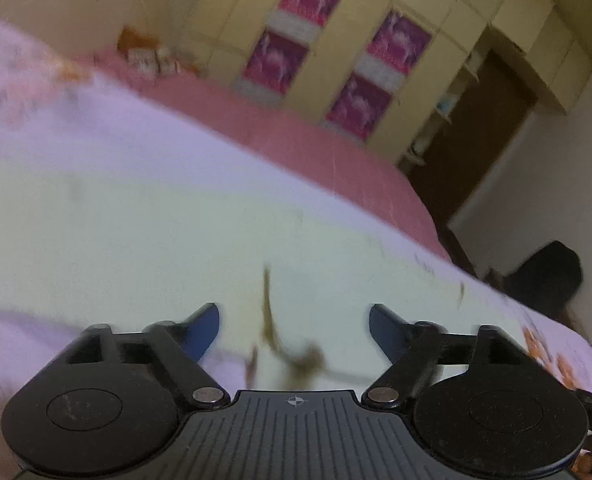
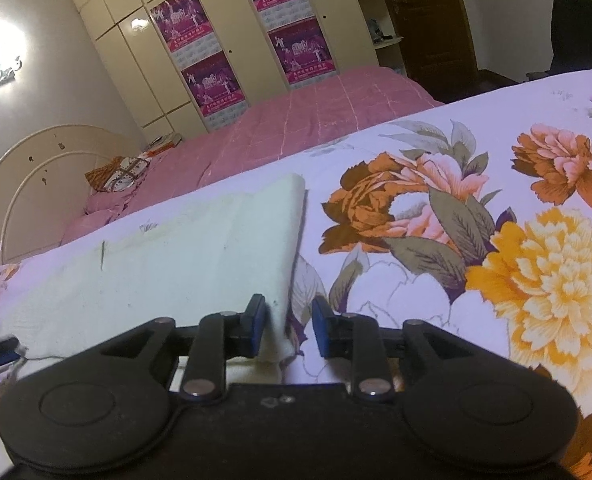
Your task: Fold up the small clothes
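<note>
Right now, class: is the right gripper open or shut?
Open: the right gripper has a gap between its fingers, around the cloth edge.

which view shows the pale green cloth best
The right wrist view: the pale green folded cloth is sharp, with its right edge and near corner visible on the floral bedsheet. The left wrist view shows it only as a blurred pale patch.

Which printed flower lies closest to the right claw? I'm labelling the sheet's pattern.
The yellow flower, just right of the right claw. The two orange ones sit farther up the floral sheet.
</note>
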